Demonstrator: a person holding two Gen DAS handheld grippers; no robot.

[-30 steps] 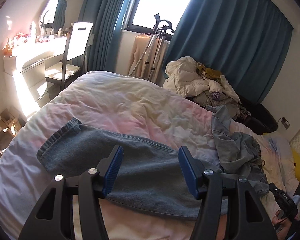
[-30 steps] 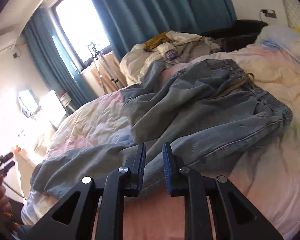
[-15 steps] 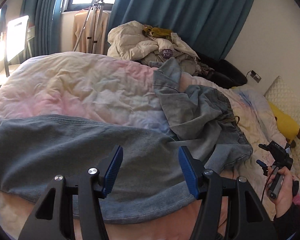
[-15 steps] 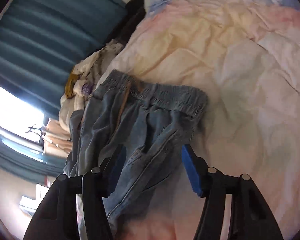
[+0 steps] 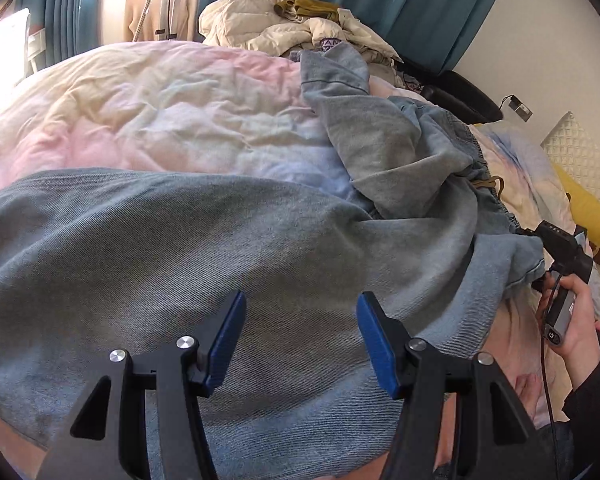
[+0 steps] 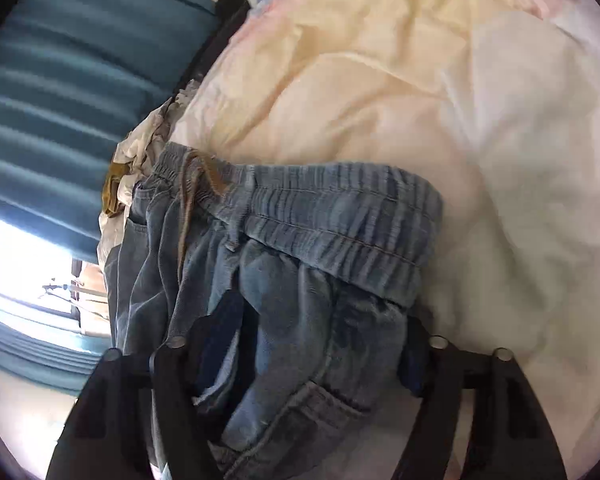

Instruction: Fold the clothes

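I have both grippers spread wide, left gripper [image 5: 300, 334] over a jeans [image 5: 228, 248] leg, right gripper [image 6: 324, 344] straddling the waistband [image 6: 332, 216] to pinch it for folding.

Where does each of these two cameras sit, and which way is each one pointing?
Left wrist: on the left gripper, over a jeans leg, facing curtains; its open fingers and the right hand show.
Right wrist: on the right gripper, aimed down at the elastic waistband; open fingers straddle denim.
Shared: the jeans, pastel duvet, clothes pile.
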